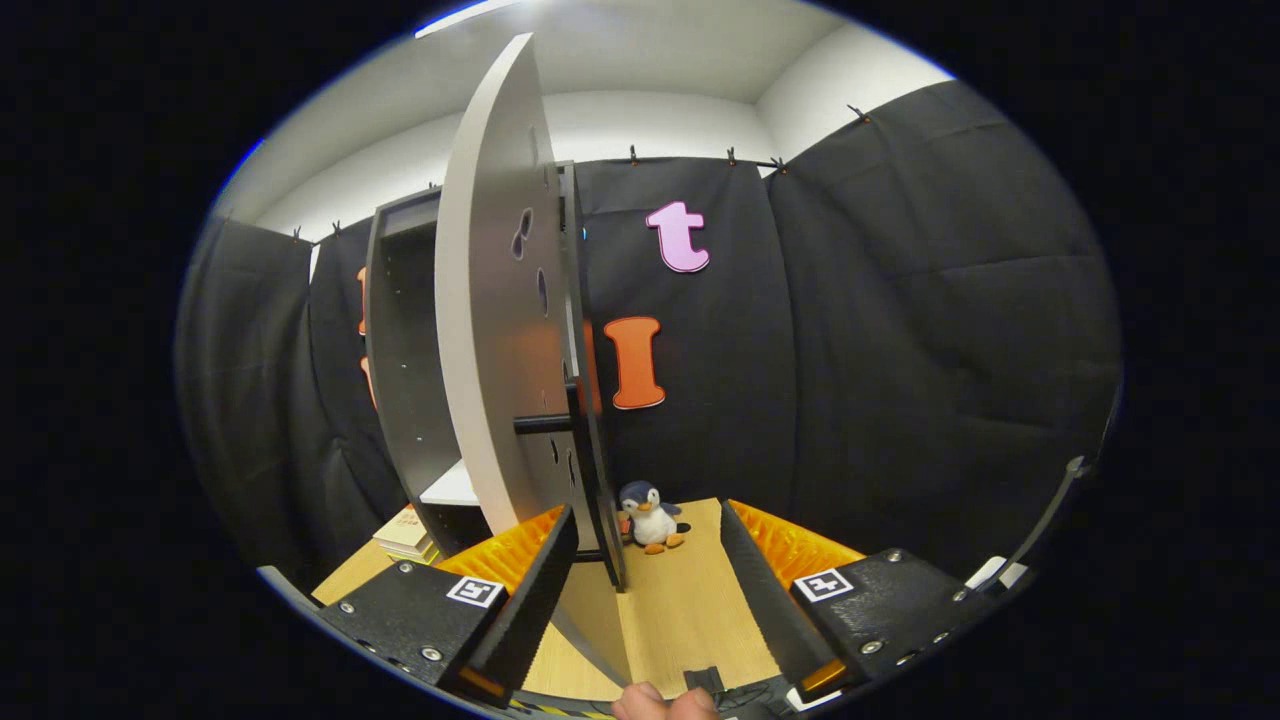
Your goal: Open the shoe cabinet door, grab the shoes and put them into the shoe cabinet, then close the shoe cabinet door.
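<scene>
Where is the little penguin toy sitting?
The penguin toy sits on the wooden floor beyond the open gripper, just right of the cabinet door's bottom edge.

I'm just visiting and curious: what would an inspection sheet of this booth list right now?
Surface: light wooden tabletop, bare between the fingers.
Job's things: shoe cabinet with its door swung open, edge-on just ahead of the fingers; dark handle on the door; shoes: nothing seen.
Clutter: toy penguin beyond the fingers; stacked books beside the cabinet's base.
Grippers: gripper open, holding nothing.
Cables: nothing seen.
Surroundings: black cloth wall, white ceiling.
</scene>
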Tool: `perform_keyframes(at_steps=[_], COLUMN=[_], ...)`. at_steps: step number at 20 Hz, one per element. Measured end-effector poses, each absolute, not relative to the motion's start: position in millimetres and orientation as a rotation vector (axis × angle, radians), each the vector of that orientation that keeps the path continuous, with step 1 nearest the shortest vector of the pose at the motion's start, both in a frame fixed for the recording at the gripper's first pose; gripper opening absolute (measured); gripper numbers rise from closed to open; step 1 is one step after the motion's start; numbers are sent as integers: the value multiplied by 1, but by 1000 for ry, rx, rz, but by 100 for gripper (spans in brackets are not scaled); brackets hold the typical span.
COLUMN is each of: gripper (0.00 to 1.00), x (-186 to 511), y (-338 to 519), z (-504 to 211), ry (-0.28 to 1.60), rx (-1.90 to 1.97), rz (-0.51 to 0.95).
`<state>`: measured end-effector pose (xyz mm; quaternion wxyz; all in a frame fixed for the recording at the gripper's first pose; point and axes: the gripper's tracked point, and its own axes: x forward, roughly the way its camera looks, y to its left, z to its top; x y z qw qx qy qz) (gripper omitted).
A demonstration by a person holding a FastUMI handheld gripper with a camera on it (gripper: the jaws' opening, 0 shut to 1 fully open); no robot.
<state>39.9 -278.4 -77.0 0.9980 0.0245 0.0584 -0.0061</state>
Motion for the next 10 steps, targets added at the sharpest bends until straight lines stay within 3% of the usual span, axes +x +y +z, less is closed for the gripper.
perform_keyframes(at_steps=[10], gripper=[89], x=[32], y=[-231], z=[-81], ry=[152], rx=[53], rz=[-38])
